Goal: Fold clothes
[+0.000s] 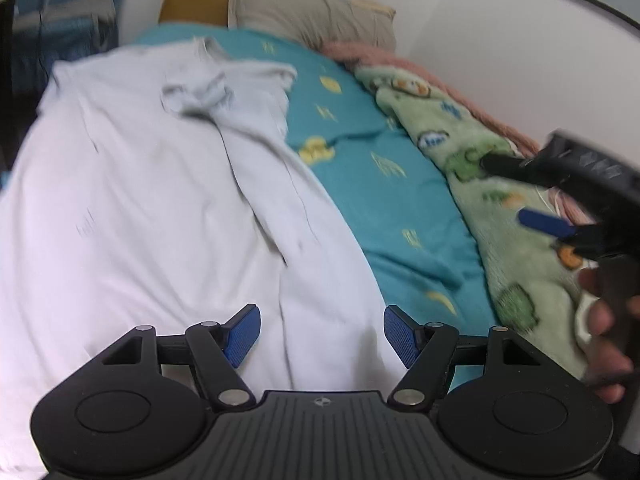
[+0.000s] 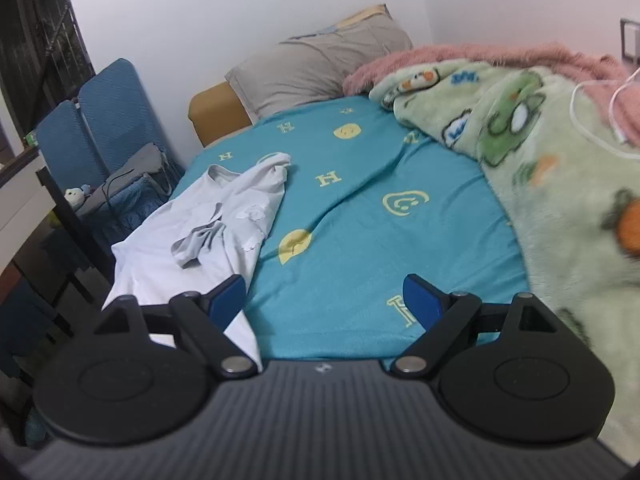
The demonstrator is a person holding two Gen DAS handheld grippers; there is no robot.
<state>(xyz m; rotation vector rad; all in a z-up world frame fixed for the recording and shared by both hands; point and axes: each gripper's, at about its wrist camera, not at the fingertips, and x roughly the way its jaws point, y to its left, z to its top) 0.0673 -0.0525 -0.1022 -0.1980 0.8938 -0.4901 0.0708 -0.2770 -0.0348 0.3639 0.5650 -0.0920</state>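
Observation:
A pale grey-white T-shirt [image 1: 152, 184] lies spread and rumpled on the teal bed sheet [image 1: 384, 184], its collar and a bunched sleeve toward the pillow. My left gripper [image 1: 322, 334] is open just above the shirt's near part, holding nothing. My right gripper [image 2: 324, 306] is open and empty over the teal sheet [image 2: 360, 208], with the shirt [image 2: 208, 232] to its left, its left finger over the shirt's edge. The right gripper also shows in the left wrist view [image 1: 520, 188], held by a hand over the green blanket.
A green cartoon-print blanket [image 2: 560, 200] and a pink blanket [image 2: 460, 58] are heaped along the wall side. A grey pillow [image 2: 320, 68] lies at the head. Blue folded chairs [image 2: 100, 120] and dark furniture stand beside the bed's left edge. A white cable [image 2: 600, 120] lies on the blanket.

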